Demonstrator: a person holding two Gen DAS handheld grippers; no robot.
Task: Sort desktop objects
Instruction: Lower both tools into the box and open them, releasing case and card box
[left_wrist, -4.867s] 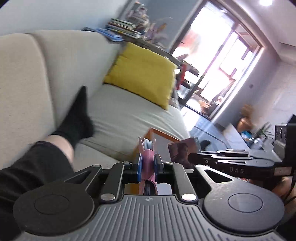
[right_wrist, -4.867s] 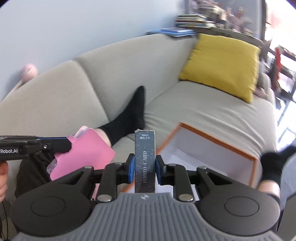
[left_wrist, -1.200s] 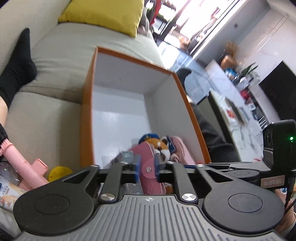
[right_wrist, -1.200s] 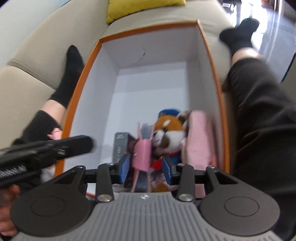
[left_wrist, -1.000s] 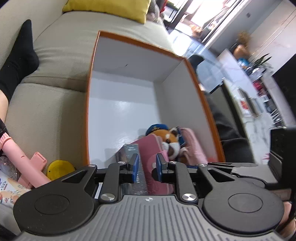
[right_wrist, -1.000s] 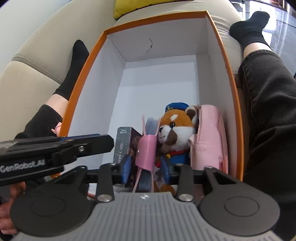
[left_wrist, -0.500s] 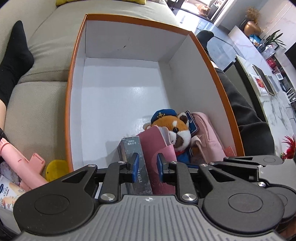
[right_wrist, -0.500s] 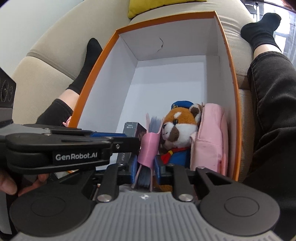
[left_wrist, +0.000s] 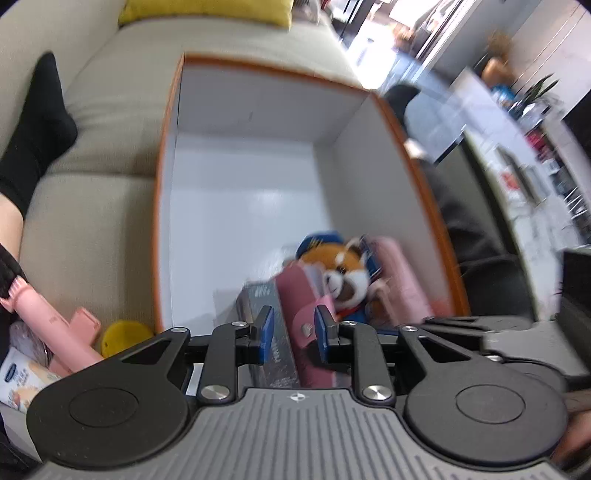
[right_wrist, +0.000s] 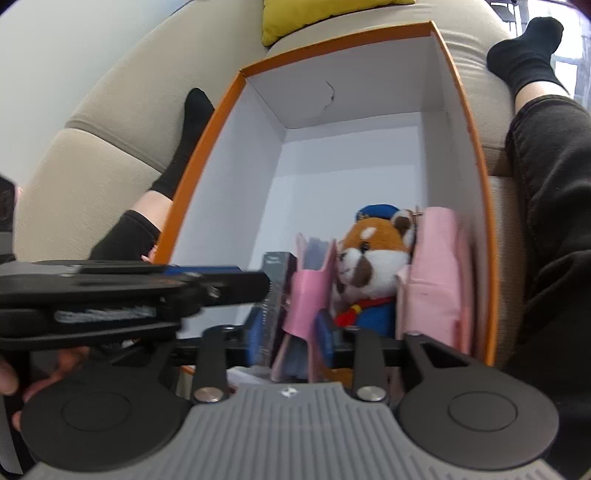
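Note:
An orange box (left_wrist: 168, 177) with a white inside lies on the sofa. At its near end stand a dark photo-card box (left_wrist: 258, 299), a pink wallet (left_wrist: 295, 295), a red panda plush (left_wrist: 343, 266) and a pink pouch (left_wrist: 399, 273). My left gripper (left_wrist: 293, 332) hovers just above the card box and wallet, its pads apart and not pressing. In the right wrist view my right gripper (right_wrist: 290, 341) has its jaws opening, with the pink wallet (right_wrist: 310, 284) standing loose between the pads. The left gripper (right_wrist: 258, 284) reaches in from the left over the card box (right_wrist: 277, 266).
The far half of the box floor (right_wrist: 332, 192) is bare. A pink handle (left_wrist: 40, 314), a yellow item (left_wrist: 122, 332) and a snack packet (left_wrist: 18, 373) lie left of the box. A person's legs in black socks (left_wrist: 37, 122) (right_wrist: 546, 184) flank the box.
The right gripper's pads, tight on the pink wallet half a second ago, have spread apart. The wallet stays upright in the box. The left gripper has released it and shifted slightly.

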